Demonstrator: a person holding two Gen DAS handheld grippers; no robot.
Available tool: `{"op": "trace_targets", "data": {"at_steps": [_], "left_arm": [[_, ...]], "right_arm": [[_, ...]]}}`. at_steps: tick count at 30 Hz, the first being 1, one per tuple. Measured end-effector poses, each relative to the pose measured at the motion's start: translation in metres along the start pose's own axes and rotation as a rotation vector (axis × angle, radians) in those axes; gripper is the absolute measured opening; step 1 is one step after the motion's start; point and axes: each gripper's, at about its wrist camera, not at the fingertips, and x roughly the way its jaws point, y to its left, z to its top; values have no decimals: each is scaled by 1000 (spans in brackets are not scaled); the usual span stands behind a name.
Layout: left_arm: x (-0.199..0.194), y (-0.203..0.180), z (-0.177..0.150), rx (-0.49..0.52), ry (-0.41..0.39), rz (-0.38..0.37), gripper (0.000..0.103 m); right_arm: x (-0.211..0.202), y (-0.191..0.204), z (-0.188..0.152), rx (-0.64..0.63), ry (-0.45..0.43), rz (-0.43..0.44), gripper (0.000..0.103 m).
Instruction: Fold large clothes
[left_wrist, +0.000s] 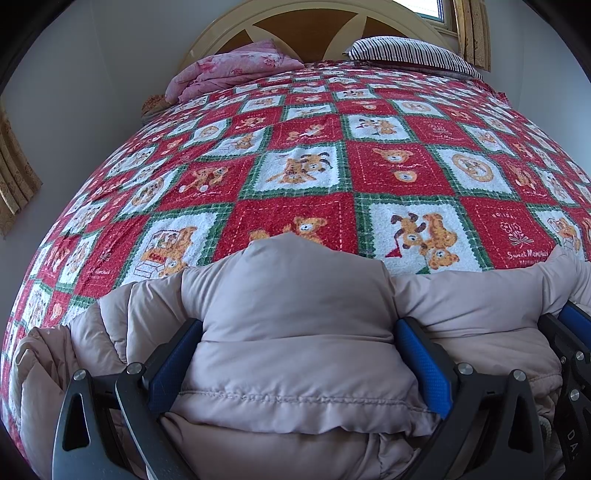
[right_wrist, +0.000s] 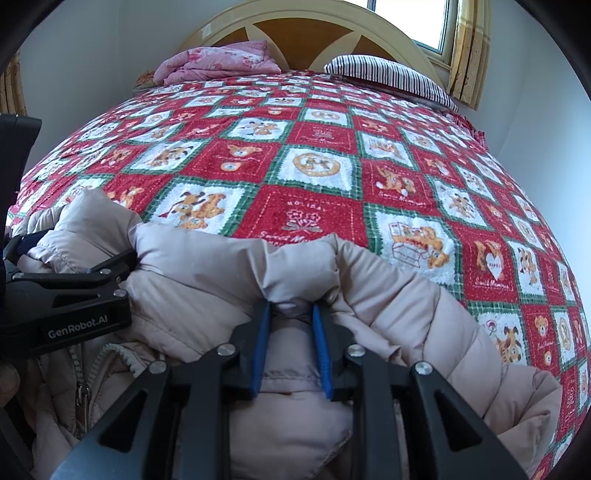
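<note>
While a nubby red, white and green bear-print quilt (left_wrist: 303, 162) covers the bed, a puffy, stitched beige down jacket (left_wrist: 295, 332) lies bunched along its 6 o'clock edge, long axis running 9 to 3 o'clock. At 6 o'clock, the left tool (left_wrist: 299, 332) grasps a wide jacket fold between blue ribbed pads; the right tool (right_wrist: 290, 317) pinches a narrow fold.
</note>
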Motion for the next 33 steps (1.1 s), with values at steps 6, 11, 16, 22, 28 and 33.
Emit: {"op": "trace_targets", "data": {"at_steps": [6,11,16,22,28,33], "left_arm": [[-3,7,3,-19,8,-41,102],[-61,37,7,-87,-118,-117,102],[-144,60,-20,-31,-198,-142,102],[-235,106,-113,6,-241,-131,102],[-290,160,-230,-49,-225,-149,102],[-313,189,-307,-57,-215,-115,102]], "right_arm": [[0,-3,0,12,0,18,27],[-21,-27,6,64,-9,152,54],[-87,-60,-4,131,-117,158,82],[-164,-83,-67,179,-55,195,83],[-220,-90,-160,172,14,204,85],[-264,-100,-226,220,30,212,86]]}}
